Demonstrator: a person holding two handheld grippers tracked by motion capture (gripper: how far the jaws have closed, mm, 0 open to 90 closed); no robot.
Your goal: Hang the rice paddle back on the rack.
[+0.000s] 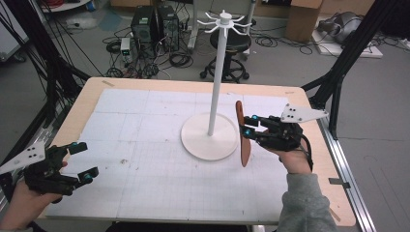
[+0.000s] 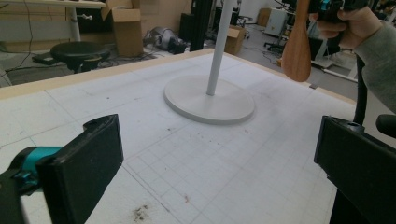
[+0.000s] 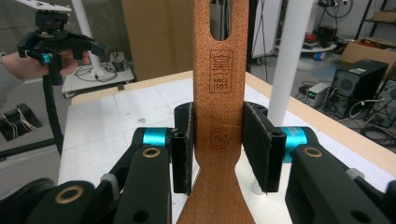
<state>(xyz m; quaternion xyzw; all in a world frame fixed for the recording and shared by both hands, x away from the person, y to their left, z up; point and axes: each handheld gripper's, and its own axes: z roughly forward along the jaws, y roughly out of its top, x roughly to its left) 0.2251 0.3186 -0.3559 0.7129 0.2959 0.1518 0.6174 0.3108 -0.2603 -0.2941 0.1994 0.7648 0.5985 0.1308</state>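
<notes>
A brown wooden spatula (image 1: 244, 140) is held upright just right of the white stand's round base (image 1: 203, 145), above the table. My right gripper (image 1: 249, 125) is shut on the spatula (image 3: 218, 93) at its handle. The slotted end points up and the blade (image 2: 296, 56) hangs down. The white pole (image 1: 217, 72) rises to a ring of hooks (image 1: 225, 19). My left gripper (image 1: 86, 160) hovers at the table's near-left corner, and its jaws (image 2: 218, 140) stand wide open with nothing between them, facing the stand's base (image 2: 210, 100).
The white gridded mat (image 1: 145, 145) covers the wooden table (image 1: 82, 101). Beyond the far edge are a black stool (image 1: 229, 43), computer towers (image 1: 154, 24) with cables, and cardboard boxes (image 1: 302, 17). Black frame legs (image 1: 338, 72) stand at the right.
</notes>
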